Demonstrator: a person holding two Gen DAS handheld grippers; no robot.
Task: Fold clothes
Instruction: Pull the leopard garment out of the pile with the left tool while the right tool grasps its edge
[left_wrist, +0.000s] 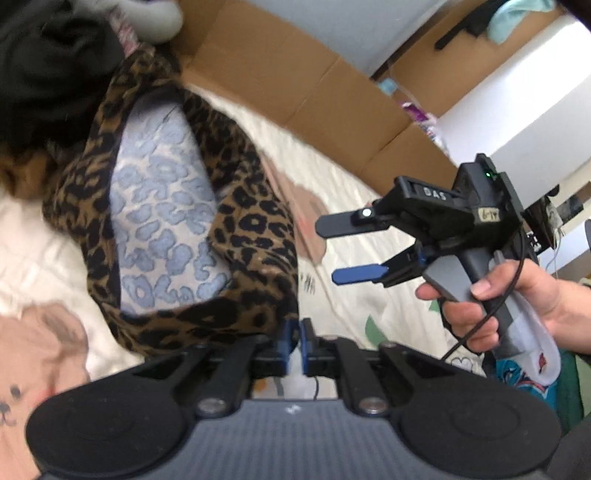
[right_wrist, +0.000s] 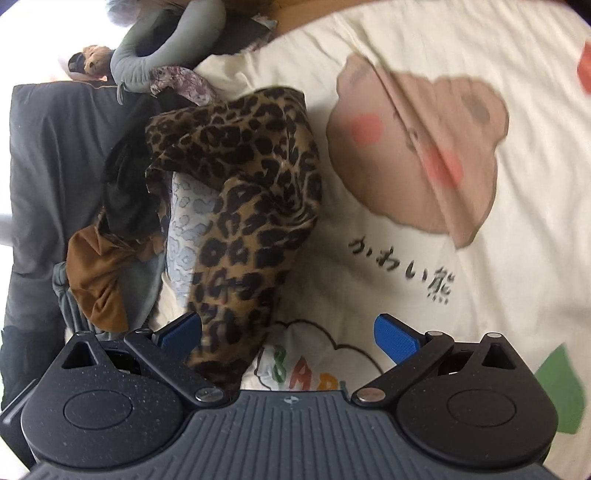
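A leopard-print garment (left_wrist: 236, 206) with a pale blue patterned inside (left_wrist: 162, 221) hangs lifted over the bed. My left gripper (left_wrist: 298, 338) is shut on its lower edge. My right gripper (left_wrist: 334, 251) shows at the right in the left wrist view, held by a hand (left_wrist: 480, 306), open and apart from the cloth. In the right wrist view the garment (right_wrist: 251, 206) hangs between the open blue fingers (right_wrist: 395, 338), and my right gripper (right_wrist: 291, 332) holds nothing.
The cream bedsheet (right_wrist: 406, 266) has a bear print (right_wrist: 417, 147) and writing. A pile of other clothes (right_wrist: 122, 192) and a dark grey cushion (right_wrist: 48, 166) lie at the left. Cardboard boxes (left_wrist: 303, 81) stand behind the bed.
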